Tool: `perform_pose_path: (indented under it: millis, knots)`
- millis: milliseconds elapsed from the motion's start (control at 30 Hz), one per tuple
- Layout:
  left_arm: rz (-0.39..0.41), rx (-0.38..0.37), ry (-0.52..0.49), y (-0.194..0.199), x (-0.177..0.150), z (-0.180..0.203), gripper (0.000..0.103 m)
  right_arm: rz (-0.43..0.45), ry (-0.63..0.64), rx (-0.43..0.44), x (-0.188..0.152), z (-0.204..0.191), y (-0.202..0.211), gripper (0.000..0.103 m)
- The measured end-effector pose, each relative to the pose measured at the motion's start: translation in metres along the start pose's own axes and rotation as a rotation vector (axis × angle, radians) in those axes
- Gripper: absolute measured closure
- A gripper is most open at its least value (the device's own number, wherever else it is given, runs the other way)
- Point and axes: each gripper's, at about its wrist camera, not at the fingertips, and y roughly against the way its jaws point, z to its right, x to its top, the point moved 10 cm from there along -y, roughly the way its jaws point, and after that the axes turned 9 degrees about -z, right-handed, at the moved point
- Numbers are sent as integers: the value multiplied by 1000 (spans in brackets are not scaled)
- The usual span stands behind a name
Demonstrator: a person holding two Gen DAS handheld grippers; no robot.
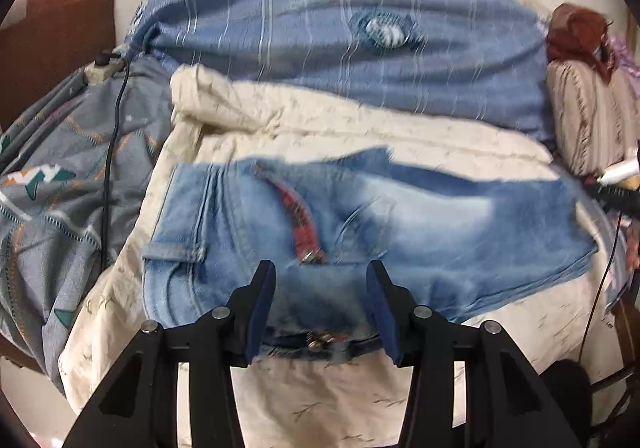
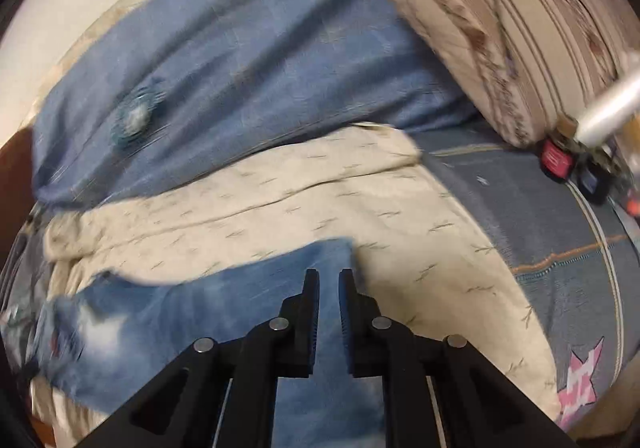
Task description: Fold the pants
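Note:
Light blue jeans [image 1: 360, 224] lie across a cream bedspread [image 1: 320, 128], waist near me, with a red belt [image 1: 300, 216] through the loops. In the left wrist view my left gripper [image 1: 322, 272] is open, its jaws spread above the waistband and not touching cloth. In the right wrist view the jeans [image 2: 224, 308] run from the lower middle to the left. My right gripper [image 2: 329, 280] hovers over the leg end, jaws nearly closed with a narrow gap and nothing seen between them.
A blue striped blanket [image 1: 340, 28] lies behind the jeans. A grey patterned quilt [image 1: 60, 188] and a black cable [image 1: 110, 168] are at the left. A striped pillow [image 2: 520, 28] sits at the right, with a white bottle [image 2: 608, 104] and small items beside it.

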Motion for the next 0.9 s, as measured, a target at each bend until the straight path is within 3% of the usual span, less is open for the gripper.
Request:
perform_pose_path:
  millis: [100, 267, 433, 567, 733, 900]
  knots:
    - [5, 6, -22, -2, 4, 9, 46, -31, 121, 18, -22, -46, 5, 91]
    - [-103, 61, 3, -30, -12, 3, 46, -135, 283, 50, -72, -127, -20, 91]
    - [-149, 104, -45, -36, -29, 3, 46, -201, 341, 69, -108, -169, -43, 91]
    - [-215, 84, -12, -49, -41, -3, 46, -258, 309, 51, -129, -168, -58, 91]
    - [-193, 75, -28, -52, -45, -3, 46, -239, 229, 127, -132, -154, -59, 91]
    - [-177, 44, -12, -40, -43, -2, 46, -286, 260, 113, -120, -161, -57, 91]
